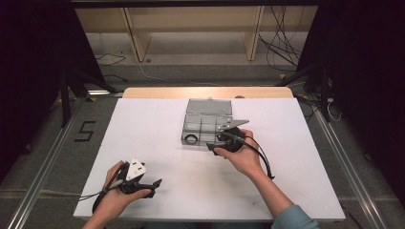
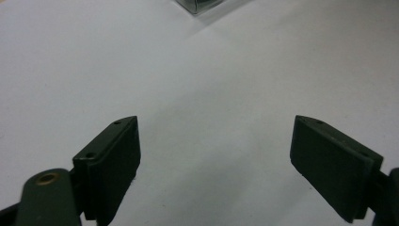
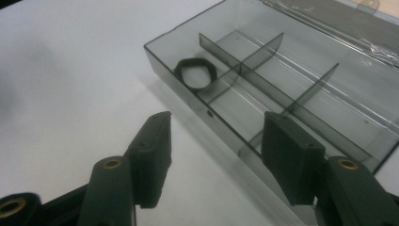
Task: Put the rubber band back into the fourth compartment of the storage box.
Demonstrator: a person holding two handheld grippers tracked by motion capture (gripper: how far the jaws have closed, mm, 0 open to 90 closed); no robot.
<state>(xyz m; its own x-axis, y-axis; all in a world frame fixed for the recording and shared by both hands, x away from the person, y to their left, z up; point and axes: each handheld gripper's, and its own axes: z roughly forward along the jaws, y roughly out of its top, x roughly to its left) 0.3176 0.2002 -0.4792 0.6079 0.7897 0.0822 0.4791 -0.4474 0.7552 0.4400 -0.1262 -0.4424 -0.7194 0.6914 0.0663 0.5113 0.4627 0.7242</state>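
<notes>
Resting in smoky clear plastic box [image 3: 263, 80], dark ring [image 3: 195, 73], thin dividers

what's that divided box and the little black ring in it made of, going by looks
Divided box: it looks like smoky, see-through hard plastic with a glossy finish; the white table shows through its walls, and its edges catch the light.

Black ring: it is matte and dark with a slightly uneven, angular outline, so probably rubber or soft plastic, though the look alone leaves that open.
</notes>
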